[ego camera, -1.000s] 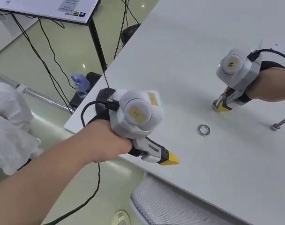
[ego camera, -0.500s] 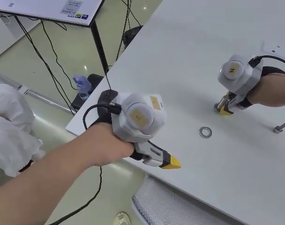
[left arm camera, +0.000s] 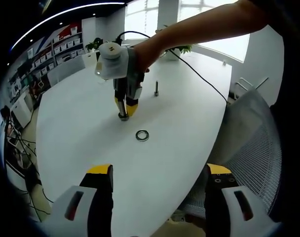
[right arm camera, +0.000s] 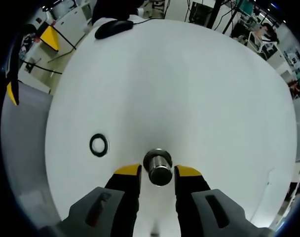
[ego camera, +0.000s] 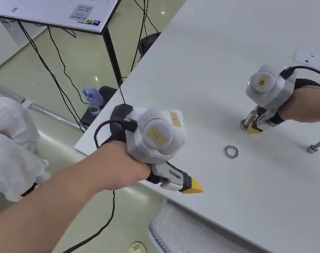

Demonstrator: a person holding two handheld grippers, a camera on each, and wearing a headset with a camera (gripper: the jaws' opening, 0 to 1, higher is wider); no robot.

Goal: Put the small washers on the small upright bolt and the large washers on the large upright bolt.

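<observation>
Right gripper view: large bolt (right arm camera: 158, 165) stood upright between the right gripper's (right arm camera: 158, 172) narrowly parted jaws; contact couldn't be told. Head view added the small bolt (ego camera: 317, 145) further off and one washer (ego camera: 231, 152) flat on the table (ego camera: 202, 63). Since a second earlier, nothing had shifted. Left gripper (left arm camera: 159, 170) gaped wide, empty, near the table edge.

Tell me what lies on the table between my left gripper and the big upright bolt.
One washer lies flat on the white table, nearer the large bolt than the left gripper. The left gripper view shows it.
</observation>
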